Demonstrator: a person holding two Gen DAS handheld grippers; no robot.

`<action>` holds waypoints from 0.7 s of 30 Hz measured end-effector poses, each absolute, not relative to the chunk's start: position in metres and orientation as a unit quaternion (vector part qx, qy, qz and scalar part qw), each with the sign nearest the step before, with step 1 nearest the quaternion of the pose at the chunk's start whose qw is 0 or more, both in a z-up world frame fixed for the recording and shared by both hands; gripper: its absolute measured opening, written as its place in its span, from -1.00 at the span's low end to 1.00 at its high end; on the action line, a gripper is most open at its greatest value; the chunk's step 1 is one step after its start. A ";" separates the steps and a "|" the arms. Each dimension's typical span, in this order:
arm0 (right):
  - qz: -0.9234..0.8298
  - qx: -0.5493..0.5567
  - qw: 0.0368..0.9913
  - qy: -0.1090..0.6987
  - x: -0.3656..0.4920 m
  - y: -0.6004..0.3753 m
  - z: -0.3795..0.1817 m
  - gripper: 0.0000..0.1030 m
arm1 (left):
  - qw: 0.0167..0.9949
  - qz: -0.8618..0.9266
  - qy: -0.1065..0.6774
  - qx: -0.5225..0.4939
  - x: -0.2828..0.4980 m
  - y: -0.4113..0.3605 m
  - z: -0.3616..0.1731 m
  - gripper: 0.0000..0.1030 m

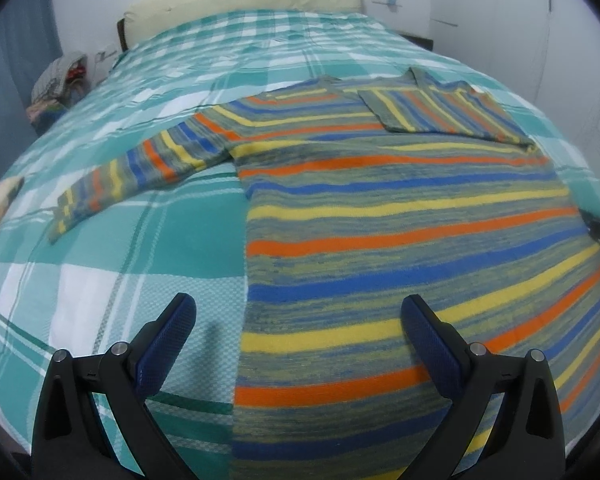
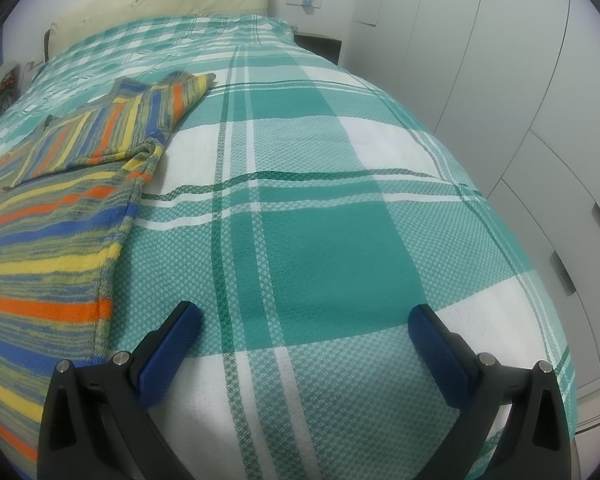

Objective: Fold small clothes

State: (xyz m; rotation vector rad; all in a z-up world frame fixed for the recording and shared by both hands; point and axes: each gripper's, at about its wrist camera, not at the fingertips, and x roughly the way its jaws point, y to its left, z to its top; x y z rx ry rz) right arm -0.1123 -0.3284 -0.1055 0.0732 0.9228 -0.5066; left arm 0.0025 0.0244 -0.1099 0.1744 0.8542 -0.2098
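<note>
A: What is cut off or hard to read here?

B: The striped sweater (image 1: 400, 216) runs off the near edge in both wrist views, so its hem is out of sight. In the right wrist view only its right portion (image 2: 48, 232) shows, at the left of the frame. At the far left of the left wrist view a heap of cloth (image 1: 58, 80) sits beside the bed, too small to identify.

A: Where does the sweater lie?

B: Flat on the green and white checked bedspread (image 1: 172, 240). One sleeve (image 1: 140, 172) stretches out to the left; the other sleeve (image 1: 440, 114) is folded across the chest.

A: And the grippers?

B: The left gripper (image 1: 298, 324) hovers spread wide over the sweater's left edge, one finger above bedspread, one above knit, gripping nothing. The right gripper (image 2: 304, 334) is likewise spread, over bare bedspread (image 2: 320, 240) just right of the sweater.

A: Any containers?

B: A white wardrobe (image 2: 500, 92) stands closed to the right, contents hidden.
</note>
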 end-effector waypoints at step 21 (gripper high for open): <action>-0.242 0.034 0.864 0.440 -0.112 -0.328 -0.105 0.99 | 0.904 -0.074 0.407 0.110 0.004 0.026 -0.111 0.99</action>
